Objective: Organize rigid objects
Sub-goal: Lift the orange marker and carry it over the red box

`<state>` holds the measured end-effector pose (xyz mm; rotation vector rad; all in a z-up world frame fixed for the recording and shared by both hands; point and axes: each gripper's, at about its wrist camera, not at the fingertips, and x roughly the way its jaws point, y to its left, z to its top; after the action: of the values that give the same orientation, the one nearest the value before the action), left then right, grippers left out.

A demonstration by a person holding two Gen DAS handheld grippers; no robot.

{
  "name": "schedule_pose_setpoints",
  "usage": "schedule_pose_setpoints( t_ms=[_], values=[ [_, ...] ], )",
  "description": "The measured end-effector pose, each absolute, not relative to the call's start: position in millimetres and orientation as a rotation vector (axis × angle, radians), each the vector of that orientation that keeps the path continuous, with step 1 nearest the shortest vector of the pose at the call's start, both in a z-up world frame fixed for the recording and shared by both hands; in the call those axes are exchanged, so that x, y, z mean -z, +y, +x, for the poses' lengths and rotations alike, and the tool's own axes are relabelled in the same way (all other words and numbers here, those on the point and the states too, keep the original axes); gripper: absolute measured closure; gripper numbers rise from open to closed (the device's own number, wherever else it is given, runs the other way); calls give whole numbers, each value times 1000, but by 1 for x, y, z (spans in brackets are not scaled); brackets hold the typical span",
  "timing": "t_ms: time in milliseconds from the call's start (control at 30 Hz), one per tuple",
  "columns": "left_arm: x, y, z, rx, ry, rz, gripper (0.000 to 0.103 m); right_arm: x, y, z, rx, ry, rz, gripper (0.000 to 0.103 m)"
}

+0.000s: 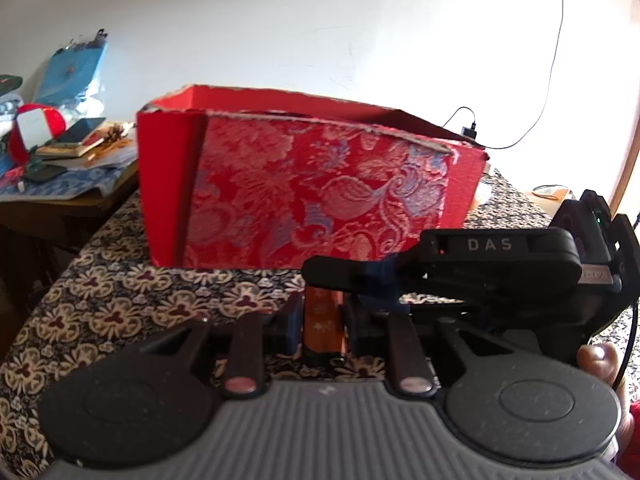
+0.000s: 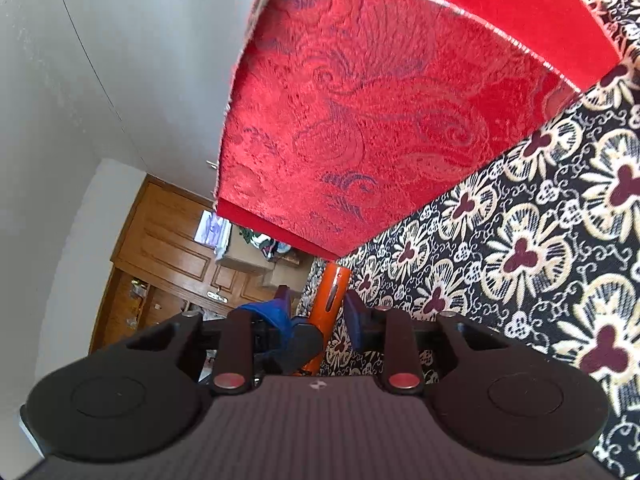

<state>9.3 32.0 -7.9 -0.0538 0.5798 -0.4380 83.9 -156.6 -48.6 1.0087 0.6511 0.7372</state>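
Note:
An orange tube (image 1: 322, 332) lies between the dark pads of my left gripper (image 1: 323, 314), which is shut on it just above the flowered tablecloth (image 1: 120, 300). My right gripper (image 1: 334, 290) reaches in from the right, turned on its side, and closes over the tube's far end. In the right wrist view the orange tube (image 2: 334, 292) stands between the pads of my right gripper (image 2: 318, 300), while a black left-gripper finger (image 2: 304, 340) with blue tape crosses from the left. A red brocade box (image 1: 312, 192) (image 2: 360, 100), open on top, stands close behind the tube.
A side table (image 1: 60, 200) at the left is piled with books, a phone and a blue bag. A charger and its cable (image 1: 468, 130) hang on the white wall behind the box. A thumb (image 1: 596, 360) shows at the right. A wooden door (image 2: 168, 232) is far off.

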Motion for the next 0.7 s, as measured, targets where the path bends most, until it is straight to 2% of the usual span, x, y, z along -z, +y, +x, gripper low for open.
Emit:
schedule_pose_setpoints(
  t_ms=[300, 533, 700],
  values=[
    [-19, 14, 9, 542, 514, -12, 83, 26, -181, 60, -691, 578, 986, 95],
    [-69, 3, 20, 592, 376, 41, 83, -40, -190, 59, -664, 467, 862, 95],
    [-96, 2, 54, 586, 350, 59, 83, -81, -189, 86, -660, 417, 786, 95]
  ],
)
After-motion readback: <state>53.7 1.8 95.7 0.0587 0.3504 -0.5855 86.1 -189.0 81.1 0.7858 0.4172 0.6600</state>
